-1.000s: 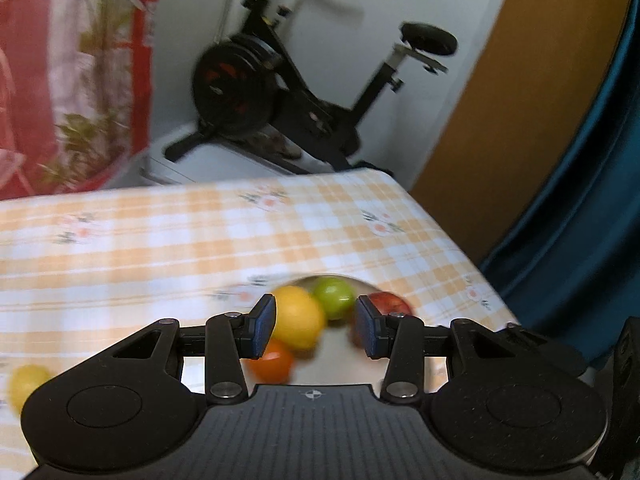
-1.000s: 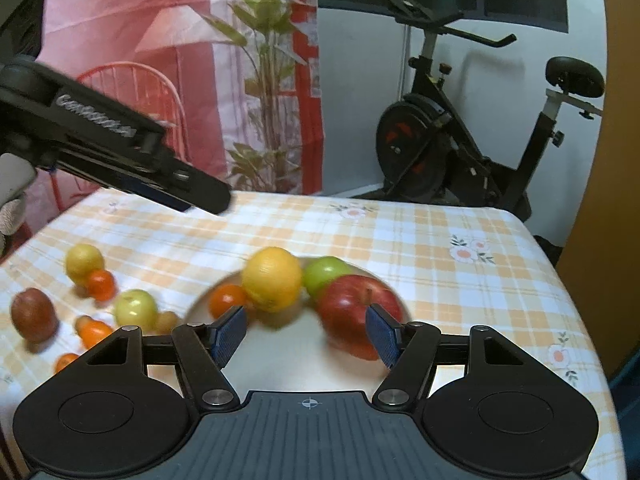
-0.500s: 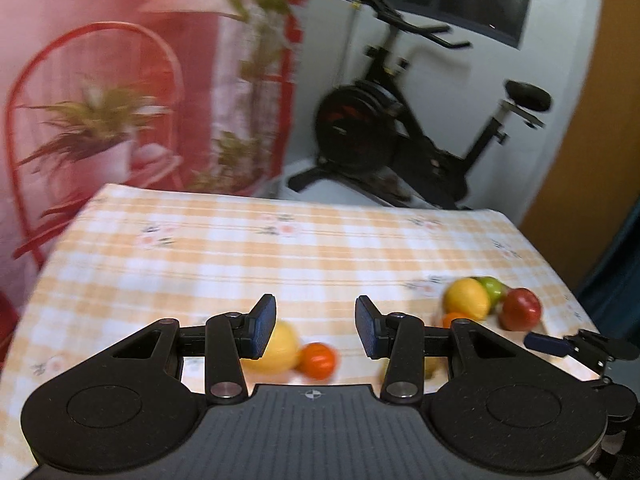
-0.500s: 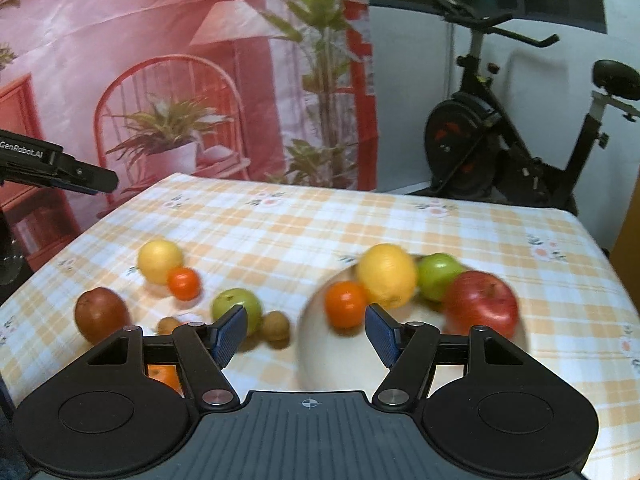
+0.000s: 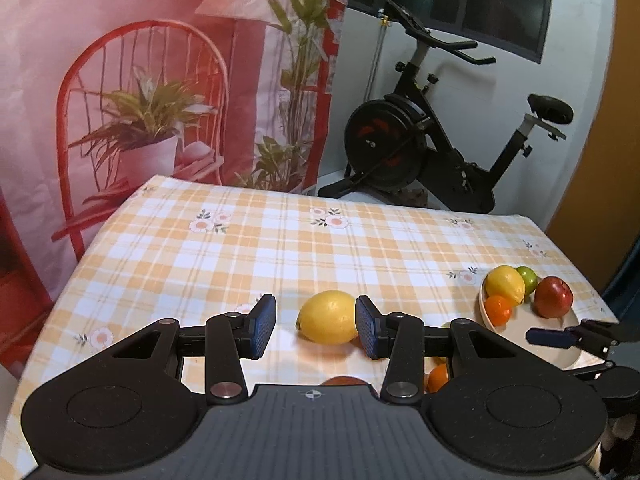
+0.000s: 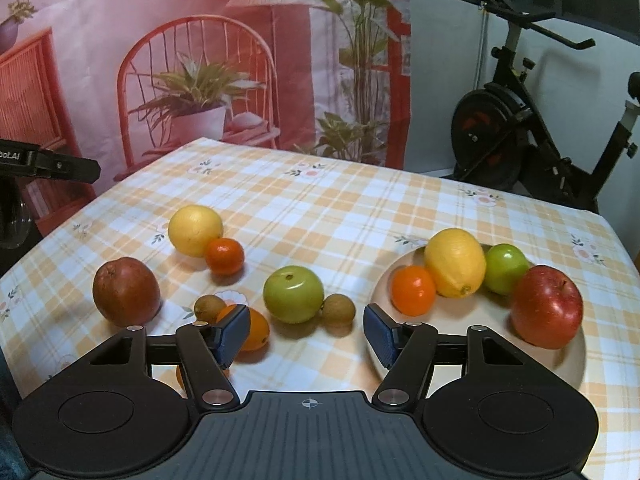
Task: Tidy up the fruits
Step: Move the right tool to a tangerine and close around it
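Your left gripper [image 5: 316, 327] has swung from the plate [image 5: 568, 356] to the loose lemon [image 5: 328, 322]; jaws stand narrowly apart, empty, ready to grasp.

Both tongs share one build: a matte black plastic body with a ribbed centre plate bearing a small white crosshair mark, flanked by two rounded housings, each with a shallow circular recess. On the left tongs [image 5: 316, 326] and the right tongs [image 6: 307, 334] alike, angular black link arms with triangular cut-outs run forward, pinned by round silver screws, and end in flat fingers faced with ridged dark-blue pads [image 5: 262, 326]. In the right wrist view the left tongs' black side shows part of a white printed wordmark [image 6: 9, 155].
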